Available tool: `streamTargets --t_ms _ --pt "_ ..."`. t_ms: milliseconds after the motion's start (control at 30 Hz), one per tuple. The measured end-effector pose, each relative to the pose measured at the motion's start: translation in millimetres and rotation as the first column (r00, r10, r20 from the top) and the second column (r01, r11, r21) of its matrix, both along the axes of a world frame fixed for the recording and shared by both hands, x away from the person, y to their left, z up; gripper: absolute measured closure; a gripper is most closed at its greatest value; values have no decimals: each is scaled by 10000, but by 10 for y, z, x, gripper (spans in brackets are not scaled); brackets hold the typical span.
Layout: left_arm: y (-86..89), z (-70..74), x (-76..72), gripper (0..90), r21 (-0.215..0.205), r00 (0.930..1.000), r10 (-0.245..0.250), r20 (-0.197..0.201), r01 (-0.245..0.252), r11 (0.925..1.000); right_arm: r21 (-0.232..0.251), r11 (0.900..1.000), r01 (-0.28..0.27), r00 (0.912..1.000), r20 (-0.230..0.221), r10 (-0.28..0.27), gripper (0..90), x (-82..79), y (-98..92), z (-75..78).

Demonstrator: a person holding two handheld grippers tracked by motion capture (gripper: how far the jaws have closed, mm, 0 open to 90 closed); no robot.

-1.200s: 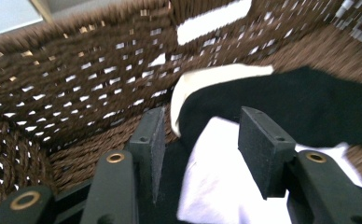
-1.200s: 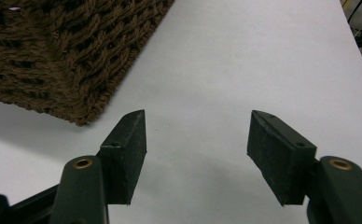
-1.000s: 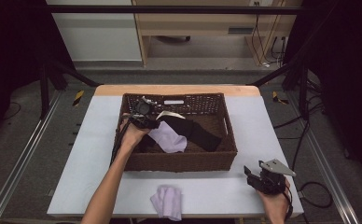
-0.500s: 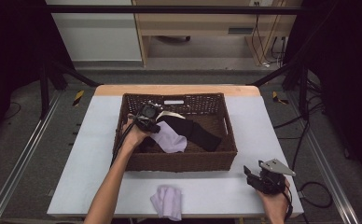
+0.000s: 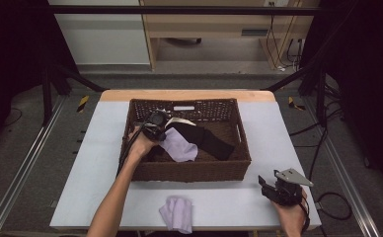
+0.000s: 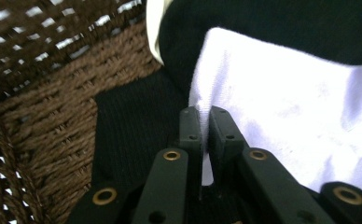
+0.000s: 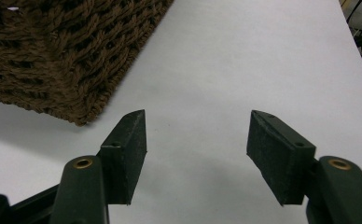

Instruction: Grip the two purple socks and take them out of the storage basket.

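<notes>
Both tongs differed: the left tongs (image 6: 206, 122), having just closed, pinched the lilac cloth's (image 6: 281, 107) edge to lift it from the basket (image 5: 239, 133), while the right tongs (image 7: 195, 140) waited open over the tabletop (image 7: 244, 60).

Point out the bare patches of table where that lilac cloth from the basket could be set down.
Free: the table left of the basket; the strip right of it, above the right gripper; the front edge between the folded cloth and that gripper. Crowded: inside the basket, where the left gripper pinches the lilac cloth beside black cloth.
</notes>
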State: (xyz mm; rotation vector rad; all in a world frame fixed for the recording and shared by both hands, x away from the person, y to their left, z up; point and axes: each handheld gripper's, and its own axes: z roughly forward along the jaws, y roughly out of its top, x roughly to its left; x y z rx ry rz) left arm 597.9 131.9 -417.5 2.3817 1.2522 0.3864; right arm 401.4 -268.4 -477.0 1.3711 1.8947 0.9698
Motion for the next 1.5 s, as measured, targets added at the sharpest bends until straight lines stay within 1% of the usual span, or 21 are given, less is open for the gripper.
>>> streamTargets --t_ms 67,100,167,267,333,433,567,667,700,767,900,933,967,1033,1067,1167,1233,1300,1333,1433,1500 --pt "26 53 -30 838 -393 9991 19 429 -2 9992 25 10000 5 10000 21 -5 379 -1 -4 2" --pt "40 87 -50 838 -734 9975 110 691 -60 9973 57 10000 21 10000 6 -21 379 -2 -5 2" --pt "63 141 -74 840 -1027 9945 164 1039 -57 9947 27 10000 52 10000 -4 -52 379 0 -7 -1" --pt "68 206 -116 842 -1084 9886 159 1499 5 9941 30 10000 65 10000 -3 -65 379 2 -8 -1" --pt "61 250 -158 842 -1307 9823 116 1869 131 9913 48 10000 63 10000 -4 -63 379 1 -11 1" --pt "75 339 -230 843 -1695 9683 128 2494 306 9851 36 10000 71 10000 -2 -71 379 0 -12 1" --pt "143 519 -400 843 -2290 9351 236 3537 622 9714 28 10000 71 10000 9 -71 379 1 -15 1" --pt "187 671 -560 844 -2710 9078 308 4182 923 9581 11 10000 66 10000 1 -66 379 6 -13 -1" --pt "202 726 -626 844 -2879 8992 235 4369 1150 9507 6 10000 63 10000 5 -63 379 6 -13 0" --pt "222 789 -705 844 -3028 8915 146 4528 1384 9430 1 10000 80 10000 12 -80 379 5 -12 1" --pt "271 926 -896 847 -3509 8647 177 5020 1849 9180 -5 9999 107 9999 27 -107 379 3 -18 2" --pt "280 956 -938 847 -3595 8613 150 5080 1962 9123 5 9999 124 9999 21 -124 379 2 -17 2" --pt "295 990 -994 847 -3723 8547 152 5189 2099 9041 -6 9999 123 9999 26 -123 379 3 -18 2" --pt "315 1039 -1087 847 -3909 8490 87 5283 2341 8901 1 9999 131 9999 13 -131 379 3 -18 2" --pt "323 1056 -1126 847 -3935 8446 60 5354 2431 8866 2 9999 148 9999 10 -148 379 1 -17 2" --pt "365 1122 -1276 847 -4148 8294 4 5586 2789 8661 -7 9999 139 9999 25 -139 379 0 -20 3" --pt "392 1160 -1365 847 -4248 8196 24 5730 2945 8561 -4 9999 151 9999 29 -151 379 -2 -21 3" --pt "423 1197 -1440 847 -4369 8148 51 5798 3056 8460 -12 9999 138 9999 42 -138 379 -3 -21 2" --pt "441 1215 -1475 847 -4377 8123 47 5832 3094 8442 -17 9999 143 9999 46 -143 379 -3 -20 2" --pt "482 1259 -1579 847 -4550 8029 78 5961 3298 8272 2 9998 177 9998 23 -177 380 -4 -20 4" --pt "502 1279 -1651 847 -4568 7942 0 6077 3495 8181 -2 9998 184 9998 34 -184 380 -4 -19 3"
